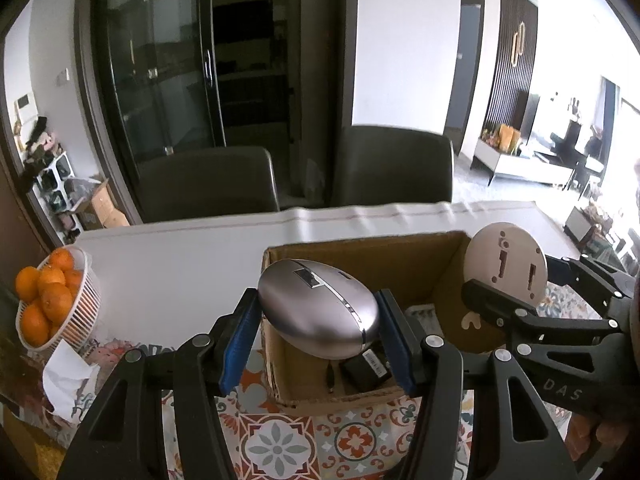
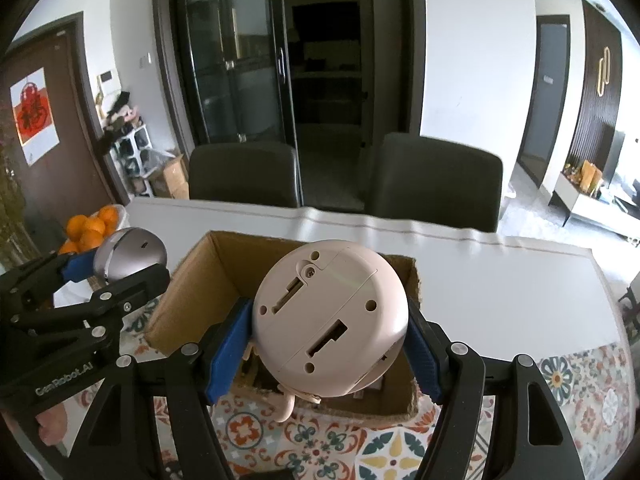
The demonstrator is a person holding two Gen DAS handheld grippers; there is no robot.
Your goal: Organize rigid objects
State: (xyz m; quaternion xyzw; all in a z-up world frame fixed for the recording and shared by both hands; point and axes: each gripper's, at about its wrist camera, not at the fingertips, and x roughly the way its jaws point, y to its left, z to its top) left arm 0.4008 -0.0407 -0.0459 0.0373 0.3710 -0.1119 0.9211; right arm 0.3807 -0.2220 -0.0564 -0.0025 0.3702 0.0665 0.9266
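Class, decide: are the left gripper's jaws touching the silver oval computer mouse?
Touching. The left wrist view shows the left gripper with both blue jaws pressed against the silver oval computer mouse.

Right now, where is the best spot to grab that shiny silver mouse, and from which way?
Grab the silver mouse across its two long sides, near the middle, coming from its back end. That is how the left claw holds it above the cardboard box. The egg shape is narrowest side to side, so the flat blue pads sit firmly; the domed top and tapered ends would likely slip.
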